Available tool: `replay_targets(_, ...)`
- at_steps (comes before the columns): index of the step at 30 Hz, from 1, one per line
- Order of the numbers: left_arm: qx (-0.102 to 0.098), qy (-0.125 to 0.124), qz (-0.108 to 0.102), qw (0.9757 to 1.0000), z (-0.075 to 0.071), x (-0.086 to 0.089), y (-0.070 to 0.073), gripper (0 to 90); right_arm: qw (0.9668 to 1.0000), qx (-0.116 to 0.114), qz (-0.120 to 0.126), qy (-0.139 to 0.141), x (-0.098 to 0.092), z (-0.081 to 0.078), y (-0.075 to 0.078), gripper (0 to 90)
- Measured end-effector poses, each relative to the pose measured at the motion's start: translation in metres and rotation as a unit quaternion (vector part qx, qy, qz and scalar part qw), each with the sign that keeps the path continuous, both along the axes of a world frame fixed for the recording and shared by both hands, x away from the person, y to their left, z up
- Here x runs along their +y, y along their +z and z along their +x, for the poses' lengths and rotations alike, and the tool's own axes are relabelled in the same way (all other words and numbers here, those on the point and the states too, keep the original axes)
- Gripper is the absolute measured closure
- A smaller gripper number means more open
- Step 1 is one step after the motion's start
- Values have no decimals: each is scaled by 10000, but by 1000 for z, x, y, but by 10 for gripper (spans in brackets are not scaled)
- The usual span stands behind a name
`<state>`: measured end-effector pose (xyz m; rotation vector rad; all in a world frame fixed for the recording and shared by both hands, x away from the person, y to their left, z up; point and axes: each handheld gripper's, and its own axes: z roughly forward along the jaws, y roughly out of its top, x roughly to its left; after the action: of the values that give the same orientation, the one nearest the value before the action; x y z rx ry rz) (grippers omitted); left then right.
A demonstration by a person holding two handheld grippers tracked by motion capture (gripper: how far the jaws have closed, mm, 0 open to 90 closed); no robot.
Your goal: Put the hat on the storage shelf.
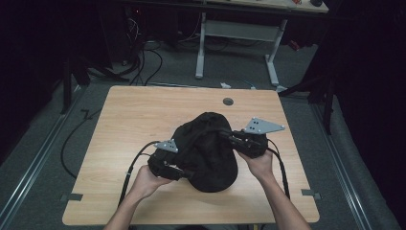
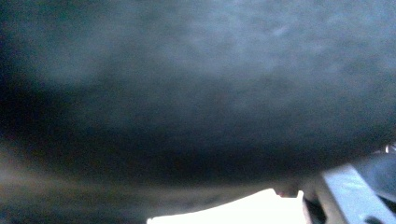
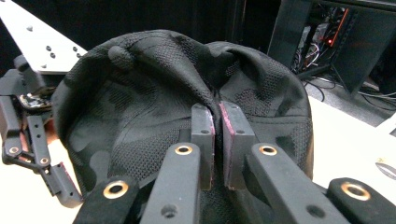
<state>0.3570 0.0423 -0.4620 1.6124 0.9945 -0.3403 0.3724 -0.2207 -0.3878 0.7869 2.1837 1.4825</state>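
Floppy black mesh bag [image 1: 207, 151] sits mid-worktop [image 1: 124, 124], my right tongs [image 3: 215, 140] pinched on a fold of it, left tongs [image 1: 184, 173] buried against it so can't tell, grab the edges I reckon.

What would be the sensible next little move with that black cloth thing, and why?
Probably lift both ends a little together. The right gripper is shut on a pinched fold of the black mesh cap, and the left gripper sits at its near-left edge, though its grip cannot be judged. The cap bunches on the table.
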Motion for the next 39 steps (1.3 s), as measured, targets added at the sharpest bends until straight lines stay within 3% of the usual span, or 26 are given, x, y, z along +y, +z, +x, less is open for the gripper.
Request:
replay_targets(9,-160,-226,-5,9996,-11,3,5,644,10000,19,-2,30,2,3,0,844)
replay_targets(15,-276,-282,-170,9991,-18,4,8,690,9999,47,86,55,0,3,1,811)
replay_targets(20,-370,-260,-216,9987,-22,6,10,708,9998,162,114,43,-2,4,0,719)
replay_targets(21,-394,-232,-235,9987,-22,6,10,712,9997,198,134,13,-2,4,0,656)
replay_targets(22,-417,-211,-250,9986,-23,7,11,712,9997,198,134,13,-2,4,0,656)
replay_targets(23,-440,-162,-279,9985,-23,8,12,714,9995,244,175,-6,-4,4,0,593)
replay_targets(26,-512,-69,-367,9980,-24,12,15,719,9993,280,242,-40,-8,3,1,517)
replay_targets(30,-595,-1,-418,9974,-27,16,19,719,9992,300,220,-113,-14,0,1,489)
replay_targets(34,-709,152,-521,9960,-28,20,23,720,9987,351,188,-304,-24,-7,-7,486)
replay_targets(36,-734,214,-571,9954,-28,22,25,719,9971,549,40,-517,-33,-10,-19,485)
replay_targets(38,-735,263,-600,9951,-28,24,26,719,9965,594,-1,-590,-36,-11,-24,484)
replay_targets(39,-773,287,-587,9949,-28,24,27,720,9944,754,-68,-732,-41,-13,-33,482)
